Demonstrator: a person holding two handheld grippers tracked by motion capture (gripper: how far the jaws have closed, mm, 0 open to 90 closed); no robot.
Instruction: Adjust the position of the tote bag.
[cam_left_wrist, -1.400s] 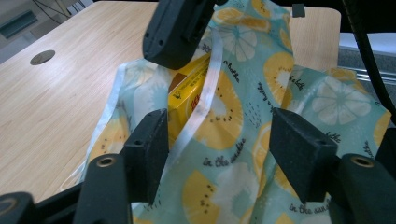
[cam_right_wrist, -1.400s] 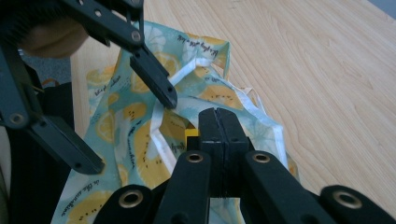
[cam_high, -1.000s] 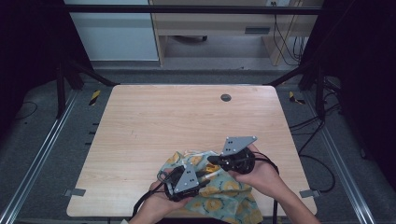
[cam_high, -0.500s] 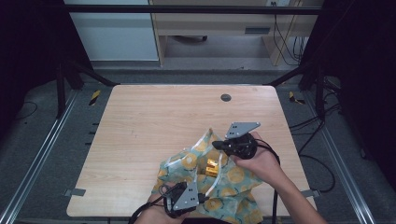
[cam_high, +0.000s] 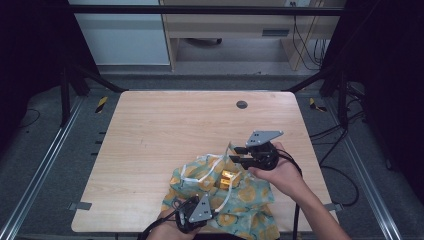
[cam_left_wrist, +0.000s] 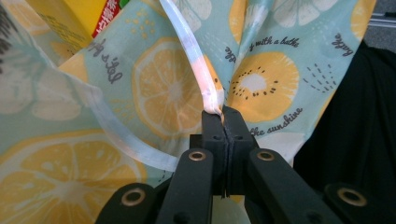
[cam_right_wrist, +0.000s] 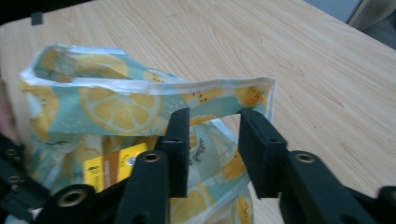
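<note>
My left gripper (cam_high: 188, 216) is clenched on the white strap (cam_left_wrist: 196, 60) of the soft, light lemon-print fabric bag (cam_high: 250, 197) lying at the near edge of the wooden table (cam_high: 165, 130). My right gripper (cam_high: 236, 153), jaws just opening, straddles the far rim unpinched. The mouth faces away from me; hems grip best.

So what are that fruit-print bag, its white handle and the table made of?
The bag looks like thin woven or coated fabric: it creases softly, has a slight sheen and a stitched rim. Its handle seems a translucent, glossy white strip, perhaps plastic or coated webbing; I can't tell which. The table looks like pale wood or wood-grain laminate, matte, with straight grain lines.
</note>
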